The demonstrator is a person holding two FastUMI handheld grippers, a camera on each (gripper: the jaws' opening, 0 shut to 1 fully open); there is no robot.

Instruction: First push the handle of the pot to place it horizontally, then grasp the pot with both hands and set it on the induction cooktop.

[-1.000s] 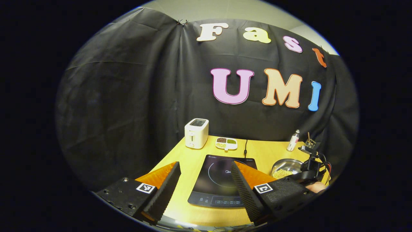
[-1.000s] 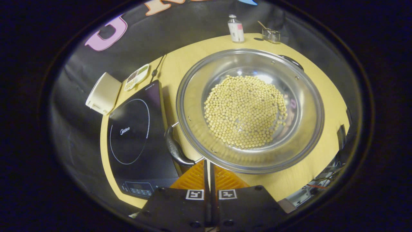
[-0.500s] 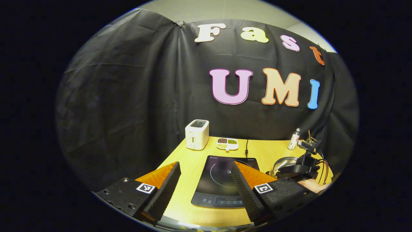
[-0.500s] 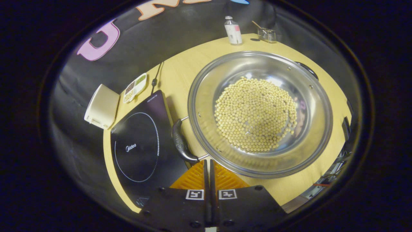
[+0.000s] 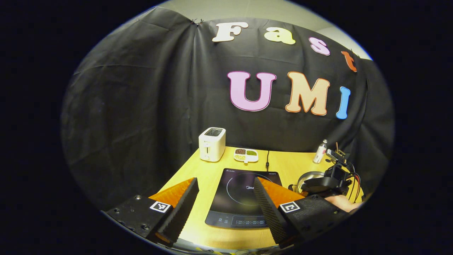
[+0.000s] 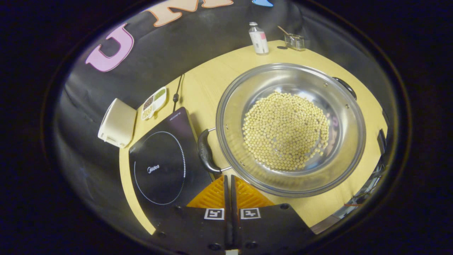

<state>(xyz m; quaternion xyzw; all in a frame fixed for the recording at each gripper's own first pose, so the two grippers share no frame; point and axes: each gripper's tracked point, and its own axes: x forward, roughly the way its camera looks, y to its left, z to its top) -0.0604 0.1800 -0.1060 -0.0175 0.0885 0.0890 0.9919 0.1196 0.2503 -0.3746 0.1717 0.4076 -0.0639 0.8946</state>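
The right tongs [image 6: 228,179] are clenched with nothing between them, tips just beside the near handle [image 6: 206,156] of the pot [image 6: 290,129], pointing down at the worktop [image 6: 201,81]. The pot, with yellow beans inside, stands on the worktop beside the induction cooktop [image 6: 161,164]. The left tongs [image 5: 226,198] are released, held low above the near worktop edge, aimed toward the cooktop. A toaster [image 5: 211,144] stands far back.

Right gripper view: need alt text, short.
The right gripper, fingers closed together, sits at the near black handle of a steel pot holding yellow beans. The pot stands on a wooden table beside a black induction cooktop, with a white toaster farther left.
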